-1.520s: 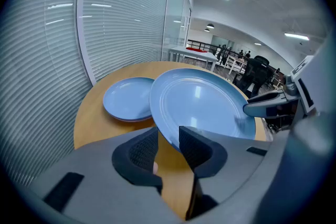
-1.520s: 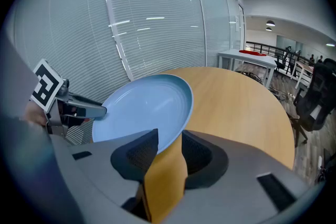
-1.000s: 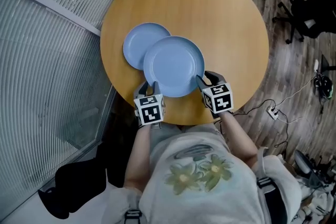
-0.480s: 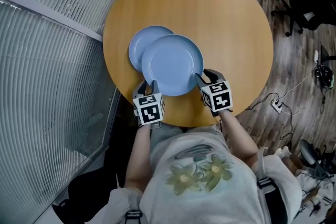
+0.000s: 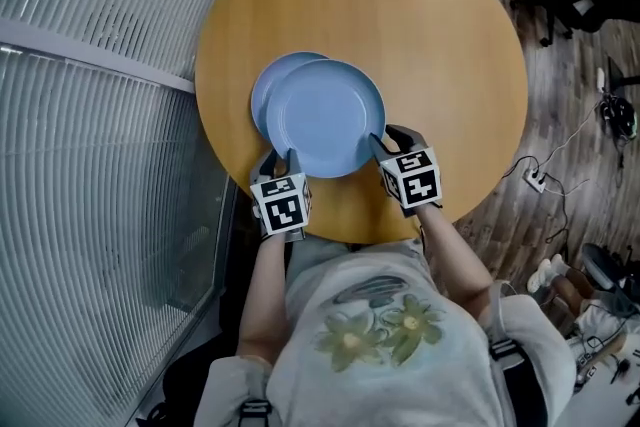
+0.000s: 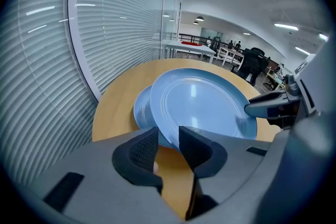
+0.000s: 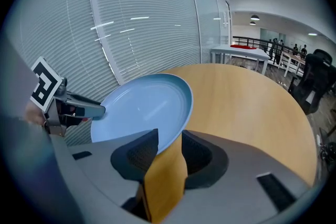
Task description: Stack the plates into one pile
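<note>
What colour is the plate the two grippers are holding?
Light blue, plain; the plate shows best in the head view.

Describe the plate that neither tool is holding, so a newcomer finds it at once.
On the round wooden table, two blue plates overlap near the slatted blinds. The lower plate lies on the wood, showing only as a crescent. Its neighbour, the upper plate, hides most of it and is gripped at its near rim by the left tool and the right tool.
</note>
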Demonstrator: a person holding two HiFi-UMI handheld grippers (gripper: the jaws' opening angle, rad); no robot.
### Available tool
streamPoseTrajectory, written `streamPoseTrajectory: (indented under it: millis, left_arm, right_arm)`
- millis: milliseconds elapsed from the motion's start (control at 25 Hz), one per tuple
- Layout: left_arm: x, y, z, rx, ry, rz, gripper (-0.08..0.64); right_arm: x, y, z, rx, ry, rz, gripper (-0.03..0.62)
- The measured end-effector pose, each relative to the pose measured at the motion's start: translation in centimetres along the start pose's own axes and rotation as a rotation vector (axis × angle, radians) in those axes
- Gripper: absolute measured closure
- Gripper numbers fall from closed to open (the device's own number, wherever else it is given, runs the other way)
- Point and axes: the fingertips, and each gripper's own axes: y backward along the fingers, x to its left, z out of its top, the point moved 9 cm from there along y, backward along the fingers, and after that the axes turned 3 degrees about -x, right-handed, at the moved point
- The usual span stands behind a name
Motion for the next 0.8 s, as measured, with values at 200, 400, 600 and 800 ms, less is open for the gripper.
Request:
streamPoseTrajectory:
  millis: [200, 400, 600, 800]
  left_arm:
    - [2.1, -1.5, 0.7, 0.006, -0.022, -0.016, 0.428]
    - [3.6, -2.0, 1.5, 0.004, -0.044, -0.029, 0.428]
    - [5.2, -2.5, 2.1, -0.007, -0.054, -0.037, 0.428]
    - [6.2, -3.5, 2.2, 0.002, -0.074, -0.042, 0.428]
  right_arm:
    - [1.0, -1.8, 0.6, -0.007, -0.023, -0.023, 0.435]
    - [2.2, -2.5, 1.1, -0.016, -0.044, -0.046, 0.435]
    - [3.3, -3.4, 1.7, -0.027, -0.056, -0.062, 0.434]
    - [3.7, -4.6, 1.9, -0.023, -0.056, -0.074, 0.434]
